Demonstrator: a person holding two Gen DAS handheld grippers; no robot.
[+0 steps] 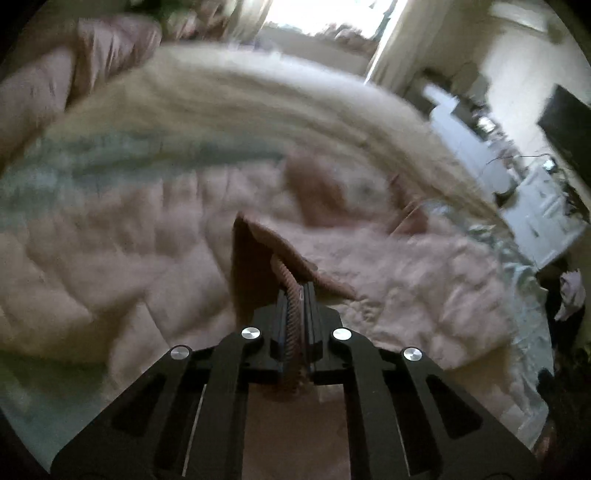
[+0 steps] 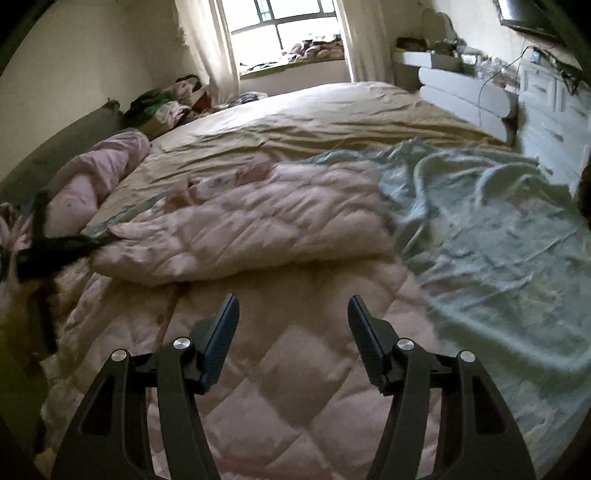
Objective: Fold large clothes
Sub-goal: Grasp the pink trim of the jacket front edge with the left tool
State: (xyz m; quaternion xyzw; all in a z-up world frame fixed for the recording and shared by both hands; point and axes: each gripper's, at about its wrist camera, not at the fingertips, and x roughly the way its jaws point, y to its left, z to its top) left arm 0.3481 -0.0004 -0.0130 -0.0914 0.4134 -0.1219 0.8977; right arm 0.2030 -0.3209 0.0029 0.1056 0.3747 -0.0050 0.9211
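A pink quilted jacket (image 2: 258, 225) lies spread on the bed, part of it folded over itself. In the left wrist view the jacket (image 1: 369, 266) is blurred. My left gripper (image 1: 295, 295) is shut on the jacket's ribbed pink edge (image 1: 284, 273) and holds it lifted above the bed. My left gripper also shows in the right wrist view (image 2: 99, 240) at the jacket's left end. My right gripper (image 2: 291, 314) is open and empty, just above the near quilted part of the jacket.
The bed has a beige cover (image 2: 314, 118) and a pale green sheet (image 2: 498, 236) at the right. Another pink garment (image 2: 96, 166) lies at the left edge. White drawers (image 2: 554, 107) stand at the right, a window (image 2: 288, 26) behind.
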